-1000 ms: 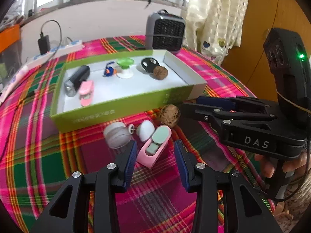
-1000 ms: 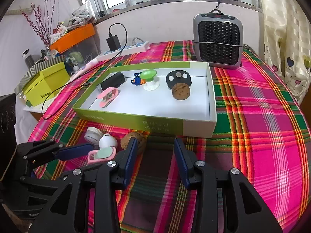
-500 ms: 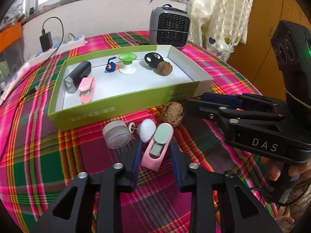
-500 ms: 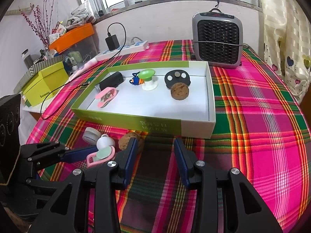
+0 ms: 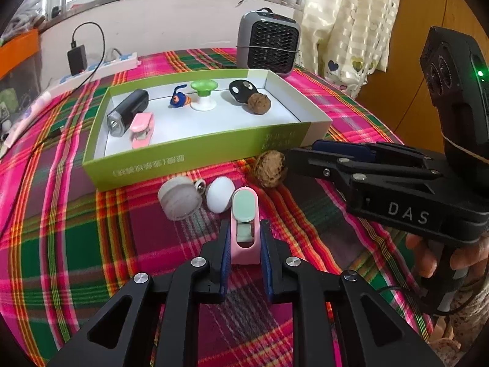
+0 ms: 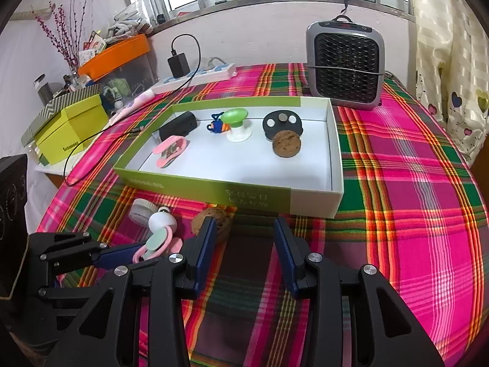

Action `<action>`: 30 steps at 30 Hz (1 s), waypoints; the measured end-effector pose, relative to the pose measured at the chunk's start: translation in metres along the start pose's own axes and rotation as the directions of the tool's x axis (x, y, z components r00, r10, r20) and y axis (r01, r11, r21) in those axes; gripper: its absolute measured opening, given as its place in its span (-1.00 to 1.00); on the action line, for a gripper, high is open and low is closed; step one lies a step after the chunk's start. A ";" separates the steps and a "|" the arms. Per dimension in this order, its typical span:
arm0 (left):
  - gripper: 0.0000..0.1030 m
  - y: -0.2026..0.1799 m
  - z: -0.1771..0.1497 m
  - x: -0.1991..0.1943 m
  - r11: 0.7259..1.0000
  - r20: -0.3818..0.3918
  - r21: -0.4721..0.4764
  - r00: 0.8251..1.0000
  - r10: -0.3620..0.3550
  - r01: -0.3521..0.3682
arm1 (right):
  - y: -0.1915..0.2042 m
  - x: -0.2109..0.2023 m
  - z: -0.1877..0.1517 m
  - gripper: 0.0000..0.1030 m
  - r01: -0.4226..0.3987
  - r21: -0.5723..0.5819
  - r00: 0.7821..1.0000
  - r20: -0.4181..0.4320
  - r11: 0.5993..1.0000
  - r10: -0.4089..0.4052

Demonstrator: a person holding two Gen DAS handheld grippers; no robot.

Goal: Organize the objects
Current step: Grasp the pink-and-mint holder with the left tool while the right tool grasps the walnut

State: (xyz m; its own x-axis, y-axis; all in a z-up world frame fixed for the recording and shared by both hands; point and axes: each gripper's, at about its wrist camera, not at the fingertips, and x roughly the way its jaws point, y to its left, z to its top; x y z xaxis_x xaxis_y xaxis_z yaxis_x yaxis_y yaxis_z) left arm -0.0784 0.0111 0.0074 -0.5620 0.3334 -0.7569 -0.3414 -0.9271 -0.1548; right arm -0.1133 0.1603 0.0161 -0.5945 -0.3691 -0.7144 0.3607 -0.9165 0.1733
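Note:
My left gripper [image 5: 244,238] is shut on a pink clip with a mint pad [image 5: 244,220], just in front of the green box [image 5: 195,156]. The clip also shows in the right wrist view [image 6: 156,243]. Beside it lie a white egg-shaped piece [image 5: 219,194], a grey round cap [image 5: 178,198] and a walnut [image 5: 270,168]. My right gripper [image 6: 243,244] is open and empty, its left finger next to the walnut [image 6: 211,220]. The box holds a black flashlight [image 5: 126,111], a second pink clip [image 5: 141,128], a blue toy [image 5: 178,98], a green-topped knob [image 5: 203,93], a black disc [image 5: 241,88] and another walnut [image 5: 259,103].
A grey heater [image 6: 345,64] stands behind the box. A power strip with a charger [image 6: 195,72] lies at the back left. A yellow-green box [image 6: 67,128] and an orange bin [image 6: 114,55] sit off the table's left. The plaid cloth [image 6: 412,183] covers the table.
My left gripper has moved forward and closed on the pink clip, which now points straight ahead between the pads. The right gripper has hardly moved.

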 end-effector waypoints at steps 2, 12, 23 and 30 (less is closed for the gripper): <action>-0.69 0.003 -0.002 -0.003 1.000 0.002 -0.010 1.000 0.003 -0.003 | 0.002 -0.001 0.000 -0.22 -0.002 0.000 1.000 0.002 1.000 0.002; -0.69 0.022 -0.013 -0.015 0.996 0.019 -0.074 0.999 0.046 -0.044 | 0.013 0.002 -0.003 -0.22 -0.026 -0.015 1.000 -0.005 1.000 0.026; -0.69 0.040 -0.014 -0.018 0.988 0.025 -0.118 0.995 0.098 -0.094 | 0.022 0.013 0.002 -0.22 -0.030 -0.037 0.999 -0.030 0.999 0.029; -0.69 0.041 -0.010 -0.016 0.987 0.026 -0.124 0.995 0.101 -0.097 | 0.020 0.021 0.005 -0.22 -0.020 -0.035 0.999 -0.051 0.999 0.018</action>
State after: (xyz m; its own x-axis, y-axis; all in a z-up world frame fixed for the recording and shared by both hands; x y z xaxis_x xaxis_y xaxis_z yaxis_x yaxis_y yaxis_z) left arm -0.0759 -0.0342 0.0065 -0.6131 0.2423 -0.7519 -0.1890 -0.9692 -0.1582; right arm -0.1221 0.1334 0.0078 -0.5503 -0.3774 -0.7448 0.3973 -0.9029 0.1639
